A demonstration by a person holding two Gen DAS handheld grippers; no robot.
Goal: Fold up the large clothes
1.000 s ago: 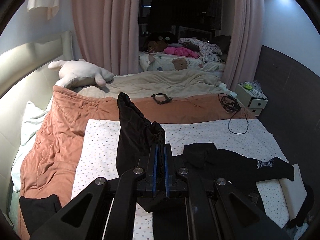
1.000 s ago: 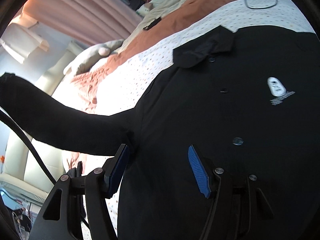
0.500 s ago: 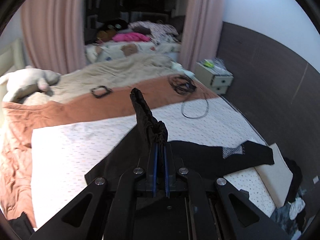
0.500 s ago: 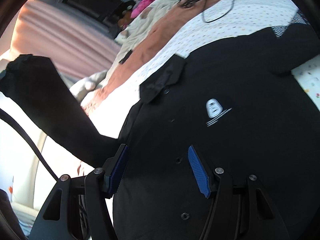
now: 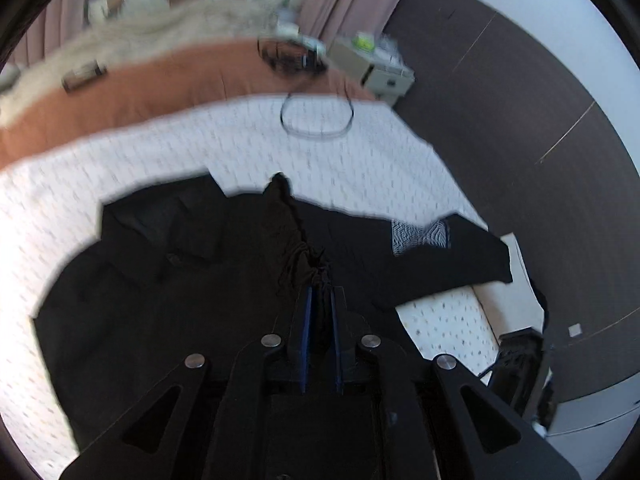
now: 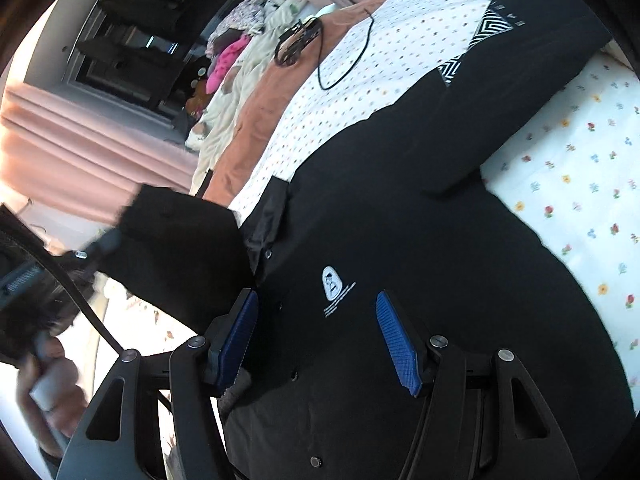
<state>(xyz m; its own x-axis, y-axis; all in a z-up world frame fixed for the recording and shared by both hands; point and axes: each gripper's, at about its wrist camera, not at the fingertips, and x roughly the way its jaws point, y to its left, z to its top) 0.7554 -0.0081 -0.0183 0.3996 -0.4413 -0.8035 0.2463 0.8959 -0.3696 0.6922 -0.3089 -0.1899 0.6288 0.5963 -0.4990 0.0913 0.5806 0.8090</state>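
Two grippers: over one black shirt [image 6: 400, 240], spread on a dotted sheet [image 5: 160, 152].
Left gripper [image 5: 319, 304]: lower centre of its frame, jaws just eased apart a little, blue pads close together, bunched sleeve [image 5: 288, 232] between them.
Right gripper [image 6: 316, 320]: lower centre of its frame, fingers [image 6: 396, 340] held wide, nothing pinched, shirt front beneath.
Shirt: fills the frame's middle, white chest logo [image 6: 331, 282] between the blue pads.
Background: rust blanket [image 5: 140, 96], black cable [image 5: 316, 120], upper frame.
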